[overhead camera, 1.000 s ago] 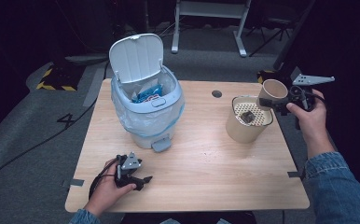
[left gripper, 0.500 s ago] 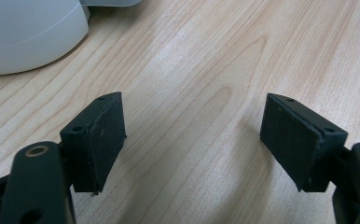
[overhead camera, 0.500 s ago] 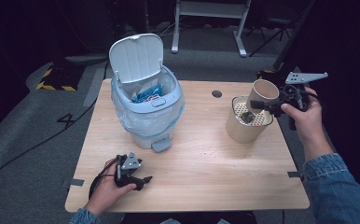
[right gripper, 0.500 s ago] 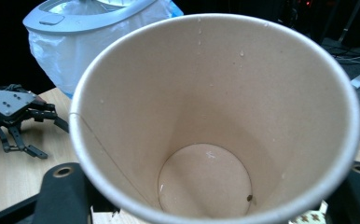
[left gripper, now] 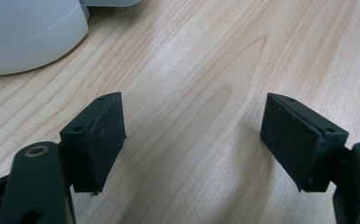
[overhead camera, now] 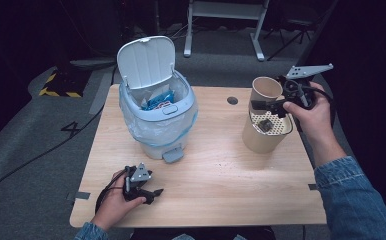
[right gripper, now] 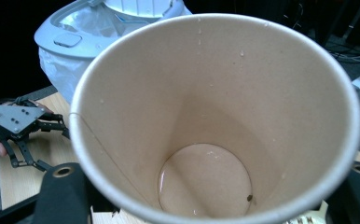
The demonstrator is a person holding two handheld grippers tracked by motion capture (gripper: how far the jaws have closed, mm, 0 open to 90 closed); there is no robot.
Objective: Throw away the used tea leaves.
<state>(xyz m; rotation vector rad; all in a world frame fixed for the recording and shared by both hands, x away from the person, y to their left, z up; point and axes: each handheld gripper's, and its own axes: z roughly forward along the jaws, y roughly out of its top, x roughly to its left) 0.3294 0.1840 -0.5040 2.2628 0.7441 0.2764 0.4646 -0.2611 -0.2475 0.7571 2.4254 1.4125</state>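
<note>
Right gripper (overhead camera: 270, 105) clamps a paper cup (overhead camera: 266, 90), held in the air just above the perforated top of the tan canister (overhead camera: 261, 140) at the table's (overhead camera: 221, 170) right side; a little liquid sits in the cup's bottom. Left gripper (overhead camera: 148, 192) rests on the table near the front edge, jaws spread and empty, near the bin (overhead camera: 161, 120), whose lid stands up.

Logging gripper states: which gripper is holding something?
The right gripper, clamped on the paper cup above the strainer bin; the left gripper rests open, empty.
</note>
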